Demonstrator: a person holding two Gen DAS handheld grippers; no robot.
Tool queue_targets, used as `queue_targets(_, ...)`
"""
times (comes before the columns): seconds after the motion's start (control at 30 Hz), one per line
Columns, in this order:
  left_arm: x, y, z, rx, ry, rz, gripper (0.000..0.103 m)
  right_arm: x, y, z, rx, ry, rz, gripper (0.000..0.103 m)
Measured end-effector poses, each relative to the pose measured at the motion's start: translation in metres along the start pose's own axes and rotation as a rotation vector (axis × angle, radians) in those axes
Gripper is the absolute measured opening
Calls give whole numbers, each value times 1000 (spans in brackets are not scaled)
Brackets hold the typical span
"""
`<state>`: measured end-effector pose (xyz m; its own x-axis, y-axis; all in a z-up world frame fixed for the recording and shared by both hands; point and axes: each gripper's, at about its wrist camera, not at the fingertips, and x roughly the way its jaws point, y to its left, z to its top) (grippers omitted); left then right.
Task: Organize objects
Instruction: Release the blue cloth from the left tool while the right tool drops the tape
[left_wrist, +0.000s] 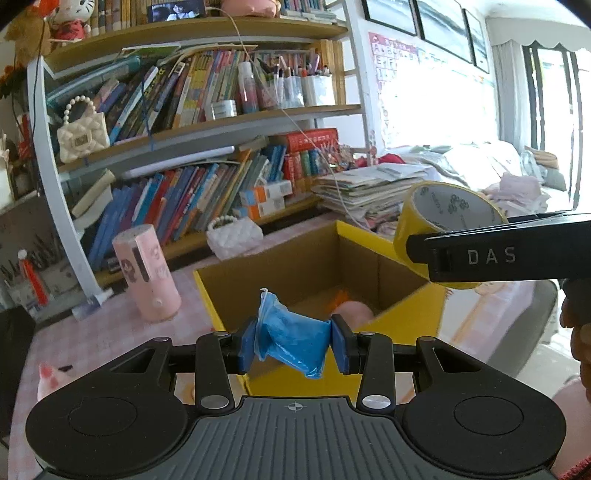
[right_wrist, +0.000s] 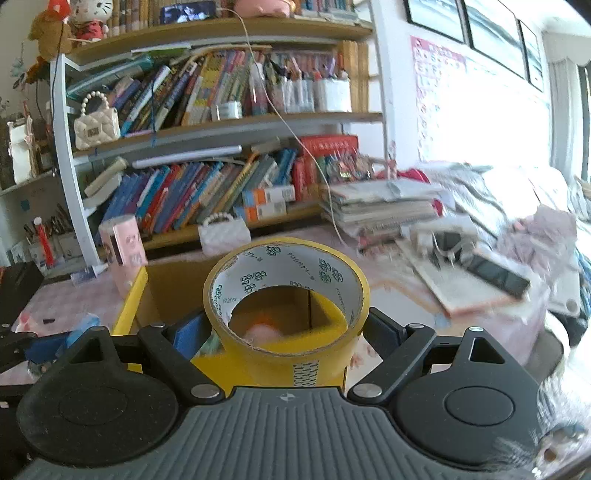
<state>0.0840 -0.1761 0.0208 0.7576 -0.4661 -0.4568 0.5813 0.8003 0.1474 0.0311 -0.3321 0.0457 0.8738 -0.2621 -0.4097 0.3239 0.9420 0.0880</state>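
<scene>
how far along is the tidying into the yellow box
Done: a pink soft item already lies in the open yellow cardboard box. In hand: the left hand-held gripper clamps a crumpled blue plastic packet, the right hand-held gripper a yellow tape roll, both at the box. Left: dropping both; a pink cylinder stands outside.

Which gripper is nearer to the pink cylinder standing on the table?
Left. The left gripper, holding a blue packet, is just right of the pink cylinder; the right gripper is beyond the box.
</scene>
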Motion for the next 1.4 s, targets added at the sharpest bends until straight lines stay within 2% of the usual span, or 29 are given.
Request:
queue_targets(0.3,42,-7,14,-26,44,44,39,50,-11,20,-46,35,82,88)
queue_targets(0.5,76,-6,18,-85,116,61,39,89,-10,33,-107,70,170,88)
queue_targets(0.63,95,-3,19,-131,164,68,39,122,-7,38,-132,143,233,88)
queue_targets(1.03,128,-2,14,-163,266,68,39,197,10,31,-211,372,338,88)
queue_targets(1.4,135,0,10,-195,288,64,40,217,23,23,-310,446,349,88)
